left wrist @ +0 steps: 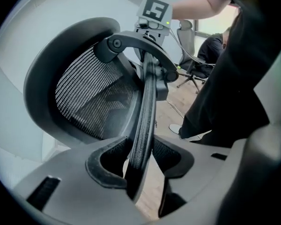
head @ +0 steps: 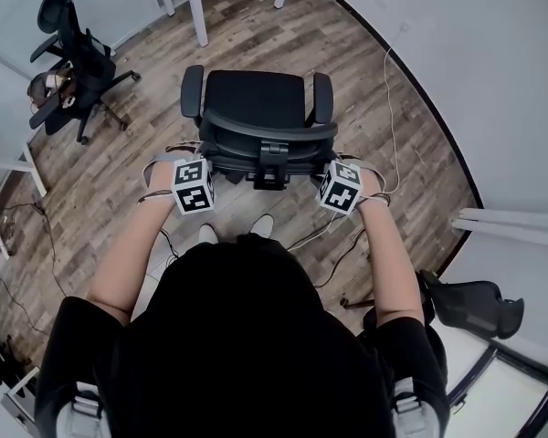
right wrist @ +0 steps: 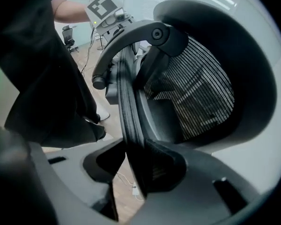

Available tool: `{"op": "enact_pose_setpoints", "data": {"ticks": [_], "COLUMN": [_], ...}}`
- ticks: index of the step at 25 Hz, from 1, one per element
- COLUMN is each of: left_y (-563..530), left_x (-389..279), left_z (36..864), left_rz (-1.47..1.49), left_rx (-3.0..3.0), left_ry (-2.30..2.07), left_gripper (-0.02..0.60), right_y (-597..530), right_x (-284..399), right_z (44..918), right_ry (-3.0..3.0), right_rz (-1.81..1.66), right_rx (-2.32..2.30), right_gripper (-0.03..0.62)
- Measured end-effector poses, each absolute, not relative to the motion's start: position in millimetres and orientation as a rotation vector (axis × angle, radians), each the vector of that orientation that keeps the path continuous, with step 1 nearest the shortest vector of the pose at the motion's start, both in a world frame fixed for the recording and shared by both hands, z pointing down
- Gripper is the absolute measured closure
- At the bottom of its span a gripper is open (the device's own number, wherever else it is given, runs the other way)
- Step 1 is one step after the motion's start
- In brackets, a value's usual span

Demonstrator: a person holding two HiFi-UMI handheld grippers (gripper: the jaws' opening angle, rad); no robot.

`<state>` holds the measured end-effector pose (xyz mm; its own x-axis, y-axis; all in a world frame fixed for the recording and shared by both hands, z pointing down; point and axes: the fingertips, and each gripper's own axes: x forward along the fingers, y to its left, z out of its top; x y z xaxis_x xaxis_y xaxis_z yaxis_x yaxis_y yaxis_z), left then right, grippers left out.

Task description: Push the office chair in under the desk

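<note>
- Wood floor (head: pixel 119 181); desk (head: pixel 198 16) beyond office chair (head: pixel 256 94).
- Left gripper (left wrist: pixel 140 161), right gripper (right wrist: pixel 136 165) each clamp chair's backrest rim (head: pixel 267 133), opposite ends.
- Push both evenly, keeping chair straight.

Wood-plank floor (head: pixel 119 181), pale walls (head: pixel 475 62), spare black chair (head: pixel 73 53) far left, white cable (head: pixel 389 108) along the wall

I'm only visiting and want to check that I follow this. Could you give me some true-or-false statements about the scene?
1. The chair in front of the person is black. True.
2. The left gripper and right gripper each have the backrest edge between their jaws. True.
3. The chair is already under the desk. False: it stands on open floor, short of the desk legs.
4. It is the only chair. False: a second chair stands at far left.
</note>
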<state>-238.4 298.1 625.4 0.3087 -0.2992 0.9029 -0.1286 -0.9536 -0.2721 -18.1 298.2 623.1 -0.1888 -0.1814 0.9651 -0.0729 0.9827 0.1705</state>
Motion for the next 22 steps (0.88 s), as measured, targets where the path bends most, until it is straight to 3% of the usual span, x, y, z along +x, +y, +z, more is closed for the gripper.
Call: {"op": "enact_pose_setpoints", "data": {"ticks": [5, 22], "left_y": [300, 263], "left_x": [-238, -243], "left_z": [627, 626], "left_rz": [-1.719, -1.711], "left_rx": [-2.360, -2.317], "left_ry": [0.354, 0.381], "left_gripper": [0.445, 0.445], "right_y": [298, 263], "right_x": [-18, -22], "right_z": [624, 622], "right_ry": [-1.757, -1.769], "right_rz": [-0.123, -0.138], "right_rx": [0.197, 0.241], "right_gripper": [0.462, 0.463]}}
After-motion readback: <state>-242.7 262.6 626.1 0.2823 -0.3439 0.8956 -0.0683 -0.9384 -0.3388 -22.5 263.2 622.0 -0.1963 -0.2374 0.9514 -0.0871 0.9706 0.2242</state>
